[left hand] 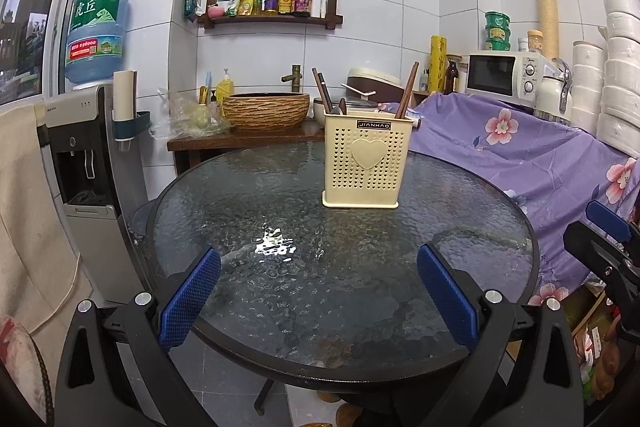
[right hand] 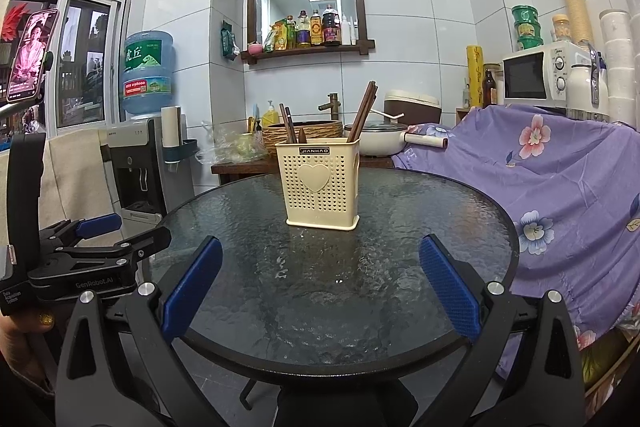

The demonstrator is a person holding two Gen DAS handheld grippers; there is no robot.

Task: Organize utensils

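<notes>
A cream perforated utensil holder point(left hand: 366, 161) point(right hand: 320, 181) with a heart on its front stands upright on the far half of the round glass table point(left hand: 280, 287) point(right hand: 420, 227). Brown chopsticks point(left hand: 407, 90) point(right hand: 363, 111) and a spoon point(left hand: 342, 107) stick out of its top. My left gripper point(left hand: 318, 291) is open over the table's near edge, nothing between its fingers. My right gripper point(right hand: 320, 283) is open too, also empty, near the front edge. In the right wrist view the left gripper point(right hand: 96, 243) shows at the left, held by a hand point(right hand: 24, 339).
A water dispenser point(left hand: 88, 155) stands left of the table. A purple floral cloth point(left hand: 540, 167) covers furniture on the right, with a microwave point(left hand: 504, 77) above. Behind the table a wooden counter holds a basin point(left hand: 266, 111), and a pot point(right hand: 374, 141).
</notes>
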